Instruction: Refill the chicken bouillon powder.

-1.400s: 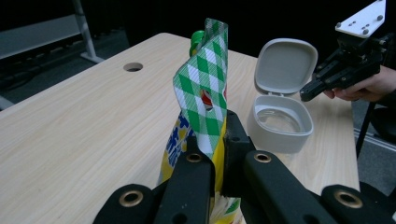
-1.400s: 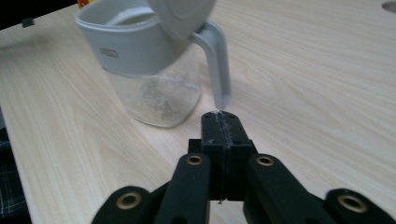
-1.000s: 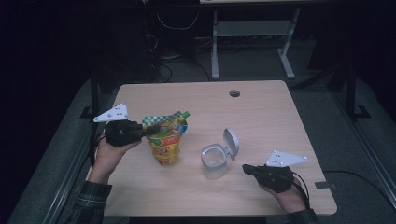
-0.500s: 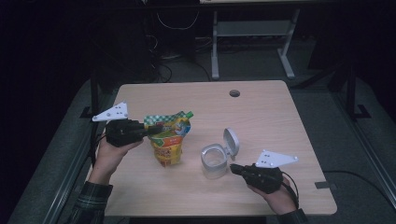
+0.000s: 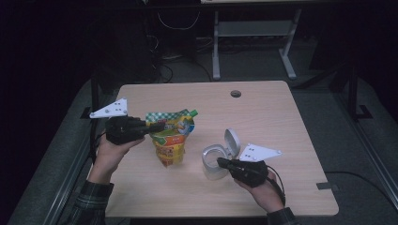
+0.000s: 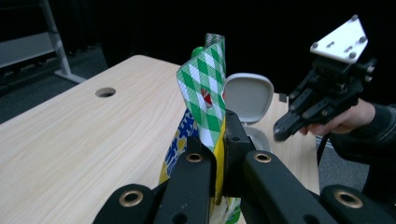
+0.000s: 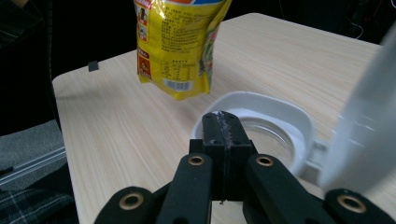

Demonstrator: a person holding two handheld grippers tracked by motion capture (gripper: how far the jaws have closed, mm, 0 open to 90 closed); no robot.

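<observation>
Pouch (image 5: 171, 138) — hung upright, clamped in left gripper (image 5: 151, 127) | container (image 5: 215, 161) at clenched, empty right gripper's (image 5: 220, 162) tips — well below pouch's spout.

wooden table (image 5: 263, 112) with grommet hole (image 5: 235, 93), metal rack (image 5: 253, 33) behind

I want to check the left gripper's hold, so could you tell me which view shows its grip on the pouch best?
The left gripper view: the jaws shut on the pouch at its checked top edge. The high view shows the left gripper at that edge, distantly; the right gripper view shows its hanging bottom.
</observation>
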